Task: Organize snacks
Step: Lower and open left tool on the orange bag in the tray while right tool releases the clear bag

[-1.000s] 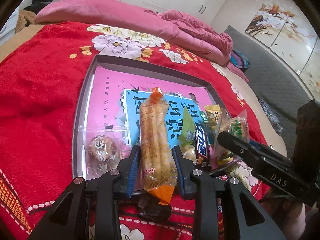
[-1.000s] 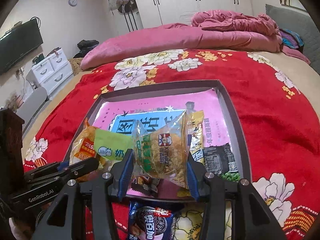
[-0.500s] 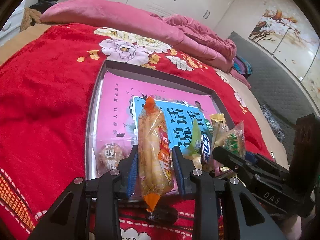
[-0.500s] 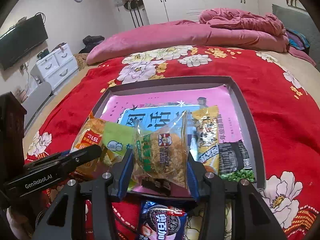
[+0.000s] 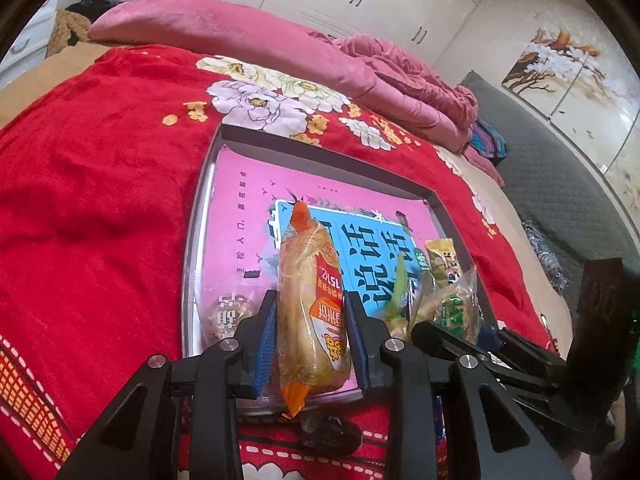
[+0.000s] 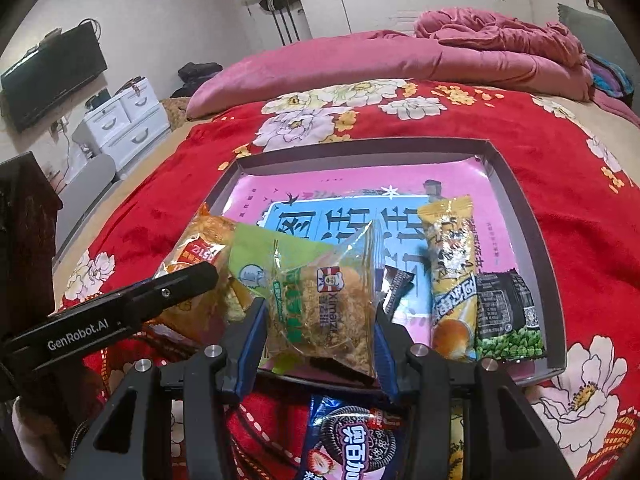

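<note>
The left gripper (image 5: 312, 332) is clamped on a long orange-ended snack pack (image 5: 310, 308), held upright over the near edge of the grey tray (image 5: 192, 248) on the red floral bedspread (image 5: 88, 184). The right gripper (image 6: 318, 330) squeezes a clear packet of shredded snack (image 6: 324, 304) – also above the tray's near edge. In the tray's near right corner lie a yellow bar (image 6: 452, 276) and a black pea packet (image 6: 506, 316), touching – an Oreo pack (image 6: 352, 440) lies on the bedspread, nearer than the tray
</note>
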Demonstrator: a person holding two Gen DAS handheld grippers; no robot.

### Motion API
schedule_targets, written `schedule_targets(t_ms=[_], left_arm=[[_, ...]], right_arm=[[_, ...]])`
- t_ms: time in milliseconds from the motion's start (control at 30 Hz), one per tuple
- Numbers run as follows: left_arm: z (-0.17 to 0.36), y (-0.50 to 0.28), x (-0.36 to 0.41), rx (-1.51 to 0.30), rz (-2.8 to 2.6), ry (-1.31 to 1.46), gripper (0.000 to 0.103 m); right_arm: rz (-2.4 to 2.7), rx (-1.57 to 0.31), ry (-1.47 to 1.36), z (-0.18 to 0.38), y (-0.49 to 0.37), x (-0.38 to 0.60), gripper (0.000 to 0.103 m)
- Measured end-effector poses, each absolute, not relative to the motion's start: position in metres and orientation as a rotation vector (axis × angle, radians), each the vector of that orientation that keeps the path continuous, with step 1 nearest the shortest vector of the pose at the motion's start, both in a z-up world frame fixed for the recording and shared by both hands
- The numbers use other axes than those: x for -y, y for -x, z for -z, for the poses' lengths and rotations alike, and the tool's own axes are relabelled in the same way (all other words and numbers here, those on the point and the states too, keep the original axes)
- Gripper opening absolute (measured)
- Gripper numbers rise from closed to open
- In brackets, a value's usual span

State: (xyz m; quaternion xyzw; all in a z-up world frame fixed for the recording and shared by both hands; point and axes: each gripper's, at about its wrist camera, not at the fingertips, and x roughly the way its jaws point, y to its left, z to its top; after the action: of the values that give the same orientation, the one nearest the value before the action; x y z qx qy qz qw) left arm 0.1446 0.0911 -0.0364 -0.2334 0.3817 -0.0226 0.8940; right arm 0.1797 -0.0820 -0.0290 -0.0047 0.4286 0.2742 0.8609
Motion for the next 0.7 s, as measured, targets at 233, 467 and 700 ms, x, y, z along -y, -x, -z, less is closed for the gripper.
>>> schedule_targets(t_ms=[233, 467, 700], left_arm=[[0.035, -0.144, -0.091, -0.784, 0.039, 0.473, 0.033], [0.034, -0.145, -0.089, -0.788, 0.040, 0.460, 0.033], [0.037, -0.147, -0.085, -0.799, 0.056, 0.454, 0.033]], right_arm=[[-0.521, -0.922, -0.002, 0.036, -0.184, 0.095, 0.048], [-0.533, -0.927, 0.010, 0.040, -0.182, 0.094, 0.049], [-0.540, -0.928, 0.014, 0.041, -0.181, 0.093, 0.050]])
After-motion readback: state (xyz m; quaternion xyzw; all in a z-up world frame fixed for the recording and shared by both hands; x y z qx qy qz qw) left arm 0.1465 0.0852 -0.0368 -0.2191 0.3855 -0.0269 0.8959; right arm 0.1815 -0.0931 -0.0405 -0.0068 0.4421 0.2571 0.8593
